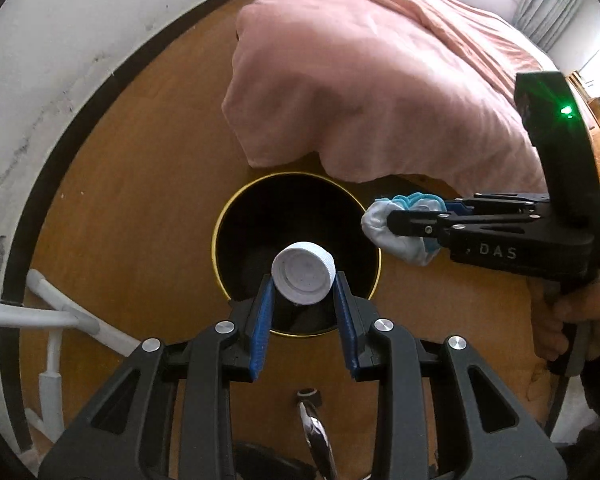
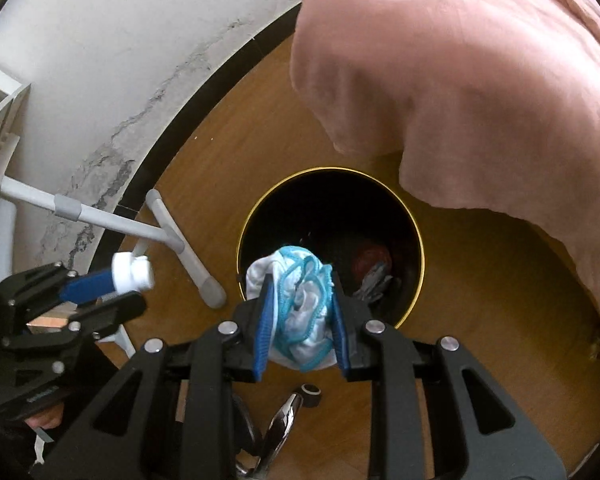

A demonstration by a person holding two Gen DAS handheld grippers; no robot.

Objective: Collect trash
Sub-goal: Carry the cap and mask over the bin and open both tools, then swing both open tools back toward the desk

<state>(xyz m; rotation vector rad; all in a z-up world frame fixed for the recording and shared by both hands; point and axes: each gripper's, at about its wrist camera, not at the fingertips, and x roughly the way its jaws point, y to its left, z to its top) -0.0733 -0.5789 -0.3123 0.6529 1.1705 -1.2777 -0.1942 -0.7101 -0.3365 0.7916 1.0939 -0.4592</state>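
Observation:
My left gripper (image 1: 304,280) is shut on a white plastic bottle cap (image 1: 303,272) and holds it above the black round bin with a gold rim (image 1: 225,216). My right gripper (image 2: 300,284) is shut on a crumpled white and blue face mask (image 2: 300,300) over the near edge of the same bin (image 2: 418,240). In the left wrist view the right gripper (image 1: 392,220) with the mask (image 1: 380,228) is at the bin's right rim. In the right wrist view the left gripper (image 2: 120,284) with the cap (image 2: 132,272) is at the left. Dark trash (image 2: 374,272) lies inside the bin.
A pink duvet (image 1: 380,80) hangs off the bed just behind the bin. The floor (image 1: 140,160) is wood. A white wall with a black skirting (image 2: 172,120) runs at the left. White furniture legs (image 2: 172,236) stand left of the bin.

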